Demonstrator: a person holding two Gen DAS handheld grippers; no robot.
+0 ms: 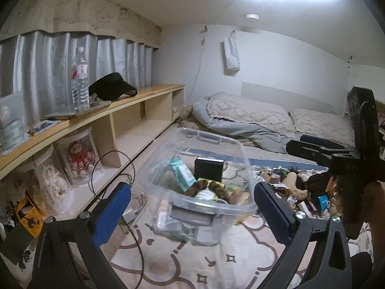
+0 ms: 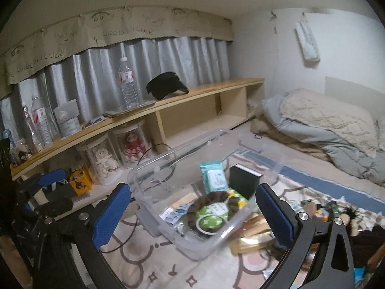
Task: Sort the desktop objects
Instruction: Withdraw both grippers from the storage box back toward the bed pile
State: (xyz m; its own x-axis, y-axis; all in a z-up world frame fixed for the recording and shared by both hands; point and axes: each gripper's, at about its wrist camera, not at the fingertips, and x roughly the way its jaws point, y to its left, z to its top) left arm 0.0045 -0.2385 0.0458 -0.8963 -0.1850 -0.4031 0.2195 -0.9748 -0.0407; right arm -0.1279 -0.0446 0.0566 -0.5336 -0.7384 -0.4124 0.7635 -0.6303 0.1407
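Note:
A clear plastic bin (image 1: 154, 163) (image 2: 168, 154) stands on the patterned mat. Inside it lie a teal wipes pack (image 1: 182, 173) (image 2: 214, 175), a black box (image 1: 208, 169) (image 2: 244, 180), a brown striped furry band (image 2: 211, 202) and a green pack (image 2: 211, 216). My left gripper (image 1: 192, 212) is open just short of the bin, its blue pads clear of the walls. My right gripper (image 2: 193, 216) is open as well, with the bin's near corner showing between its pads untouched. Each gripper appears in the other's view, the right gripper (image 1: 297, 143) and the left gripper (image 2: 55, 190).
Loose items and a plush toy (image 1: 296, 183) are heaped on the mat right of the bin. A wooden shelf (image 2: 204, 91) along the left wall carries a water bottle (image 2: 127, 89) and a black visor (image 2: 166, 84), with doll jars (image 1: 79, 159) below. A cable (image 1: 113, 168) lies beside the bin and bedding (image 2: 324, 120) behind it.

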